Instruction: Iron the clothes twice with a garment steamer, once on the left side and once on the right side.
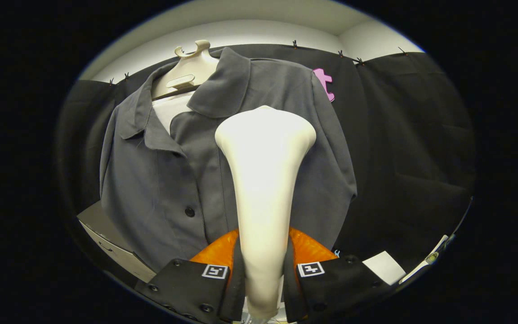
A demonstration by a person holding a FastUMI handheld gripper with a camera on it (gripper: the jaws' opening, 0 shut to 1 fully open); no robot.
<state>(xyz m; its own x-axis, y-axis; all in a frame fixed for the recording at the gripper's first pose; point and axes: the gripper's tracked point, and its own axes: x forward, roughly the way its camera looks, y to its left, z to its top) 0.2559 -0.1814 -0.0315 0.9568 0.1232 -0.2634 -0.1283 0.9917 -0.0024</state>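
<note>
Black cloth (pixel 403 148) walls the booth, clipped along its top edge beneath a pale wall and ceiling. At the lower left, partly behind the garment's hem, sits a light cardboard box (pixel 106 238); what it holds cannot be seen. In front of the cloth hangs a dark grey shirt (pixel 160 180) on a cream hanger (pixel 189 69), collar spread open, a white layer showing at the neck and dark buttons running down the placket. The shirt hangs slightly tilted, its shoulders filling the space from left to centre. The garment steamer (pixel 263 180), a cream body with a narrow handle widening to a broad head, rises from between the fingers and stands over the shirt's right front panel, just right of the placket; whether the head touches the fabric cannot be told. The gripper (pixel 262 274) has both fingers closed against the steamer's handle, clamping it. Farther right, a white sheet (pixel 387 266) lies low beside the cloth.
</note>
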